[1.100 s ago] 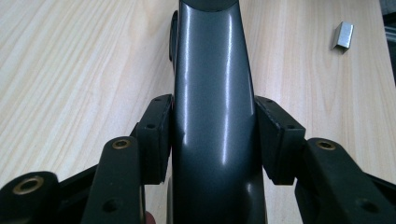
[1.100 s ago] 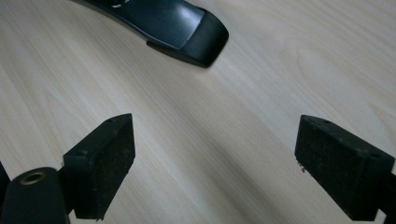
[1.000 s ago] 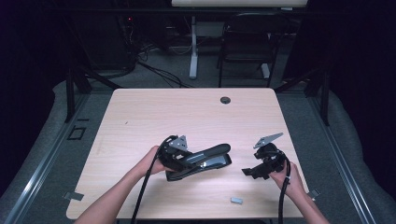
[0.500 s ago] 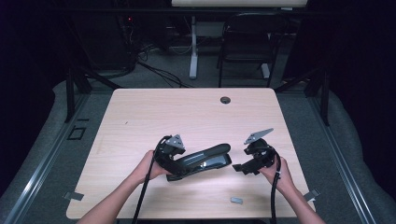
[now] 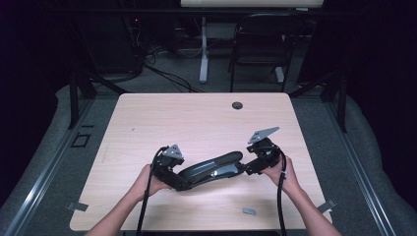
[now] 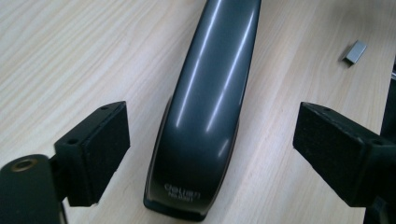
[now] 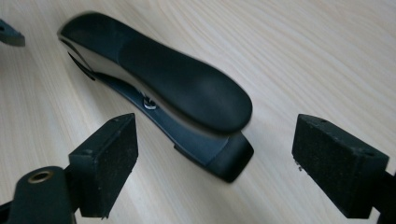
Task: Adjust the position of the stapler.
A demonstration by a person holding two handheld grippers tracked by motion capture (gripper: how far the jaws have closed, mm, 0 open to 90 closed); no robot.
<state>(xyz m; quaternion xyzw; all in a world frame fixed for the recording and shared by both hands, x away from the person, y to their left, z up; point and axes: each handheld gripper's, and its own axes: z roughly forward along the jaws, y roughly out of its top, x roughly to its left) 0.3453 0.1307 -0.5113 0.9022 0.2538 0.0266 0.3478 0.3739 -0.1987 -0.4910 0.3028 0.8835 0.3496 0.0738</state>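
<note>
A long black plastic stapler [image 5: 211, 169] lies near the front edge of the pale wooden tabletop [image 5: 196, 118]. The left gripper [image 6: 205, 154], jaws just spread, flanks its rear end without touching; the right gripper [image 7: 215, 158] stands spread at its nose.

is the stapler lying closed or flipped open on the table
Closed. The stapler rests flat on the table, its curved top arm down over the base, seen in the right gripper view.

left tool [image 5: 178, 183] just opened wide, right tool [image 5: 246, 167] open
</note>
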